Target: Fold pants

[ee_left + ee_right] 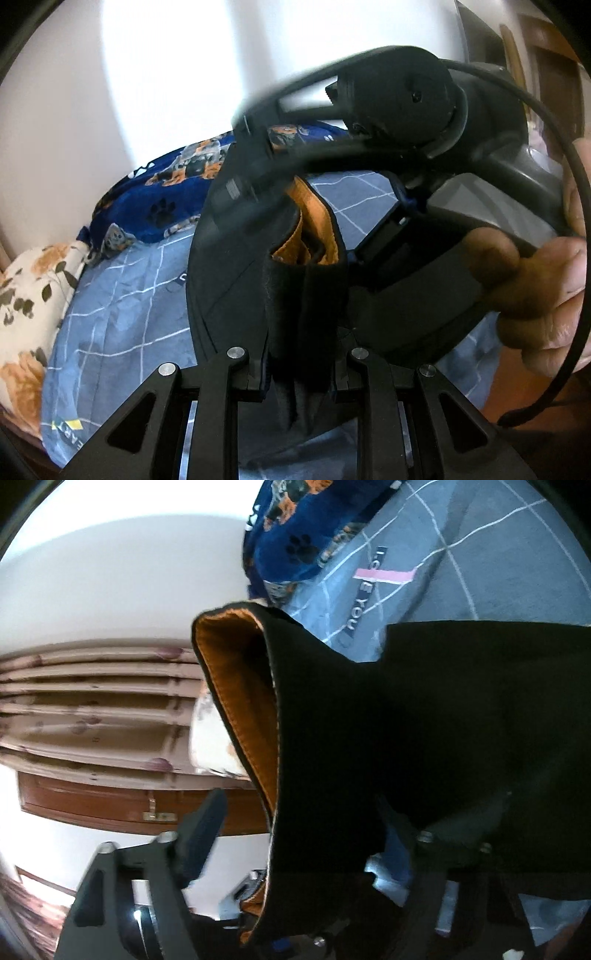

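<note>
Pants (306,291) sit pinched in your left tool (301,373) at lower centre; your right tool (295,834) gapes around their fold.

Blue checked bedsheet (129,295), paw-print blanket (162,206), floral pillow (33,295), wooden door (110,805)

Bed (122,317): covered by a blue sheet with a white grid pattern and printed lettering. Lying on it near the wall: a dark blue blanket (173,199) printed with paw marks and orange figures, bunched up. Beside that blanket, at the edge: a white pillow (26,306) with orange flowers.
</note>
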`<state>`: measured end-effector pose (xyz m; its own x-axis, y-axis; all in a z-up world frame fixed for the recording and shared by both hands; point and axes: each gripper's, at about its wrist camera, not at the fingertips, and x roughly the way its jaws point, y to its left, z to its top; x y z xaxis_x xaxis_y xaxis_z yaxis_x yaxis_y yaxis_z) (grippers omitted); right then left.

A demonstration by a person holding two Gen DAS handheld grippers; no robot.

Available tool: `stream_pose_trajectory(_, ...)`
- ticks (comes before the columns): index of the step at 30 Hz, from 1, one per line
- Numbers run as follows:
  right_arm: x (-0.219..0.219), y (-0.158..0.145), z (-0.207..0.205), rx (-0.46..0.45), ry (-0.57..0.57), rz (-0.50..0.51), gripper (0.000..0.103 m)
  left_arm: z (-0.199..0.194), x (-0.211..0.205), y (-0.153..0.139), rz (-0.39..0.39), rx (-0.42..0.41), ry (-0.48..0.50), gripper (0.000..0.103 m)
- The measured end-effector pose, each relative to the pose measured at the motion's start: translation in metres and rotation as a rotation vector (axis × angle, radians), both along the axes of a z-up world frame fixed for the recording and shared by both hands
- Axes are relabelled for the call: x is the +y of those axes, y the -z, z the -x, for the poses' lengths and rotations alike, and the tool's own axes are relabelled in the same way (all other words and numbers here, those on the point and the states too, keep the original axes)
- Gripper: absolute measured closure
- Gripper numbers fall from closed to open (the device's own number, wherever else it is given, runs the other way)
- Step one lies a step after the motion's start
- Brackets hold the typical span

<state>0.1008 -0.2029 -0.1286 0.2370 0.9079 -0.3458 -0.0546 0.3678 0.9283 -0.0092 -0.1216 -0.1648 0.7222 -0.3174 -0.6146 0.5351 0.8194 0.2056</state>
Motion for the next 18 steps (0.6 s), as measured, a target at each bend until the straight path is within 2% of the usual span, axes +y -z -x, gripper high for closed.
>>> stream_pose_trajectory(1,0.0,0.001,0.0,0.004,-0.001,0.016,0.057,0.0,-0.002,0.001,-0.018,-0.01,0.0,0.08)
stream_pose_trajectory(4,-0.007,0.012,-0.001,0.029,0.005,0.024,0.07,0.006,-0.011,0.008,-0.096,-0.047,0.018,0.079)
stream_pose_trajectory(7,-0.014,0.018,-0.001,0.024,0.017,0.033,0.083,0.014,-0.014,0.012,-0.132,-0.072,0.034,0.059)
stream_pose_trajectory(9,-0.024,0.023,0.0,0.013,0.032,0.024,0.084,0.022,-0.012,0.008,-0.117,-0.099,0.042,0.04)
stream_pose_trajectory(10,-0.028,0.025,0.001,0.009,0.04,0.023,0.085,0.026,-0.01,0.004,-0.107,-0.12,0.037,0.036)
stream_pose_trajectory(11,-0.036,0.029,0.003,0.007,0.059,0.009,0.085,0.028,-0.008,0.001,-0.097,-0.13,0.03,0.027)
stream_pose_trajectory(15,-0.054,0.034,0.008,-0.005,0.094,-0.013,0.086,0.029,0.005,-0.013,-0.016,-0.122,0.012,0.011)
stream_pose_trajectory(18,-0.066,0.032,0.015,-0.03,0.11,-0.023,0.087,0.031,0.01,-0.019,0.035,-0.096,0.025,0.008)
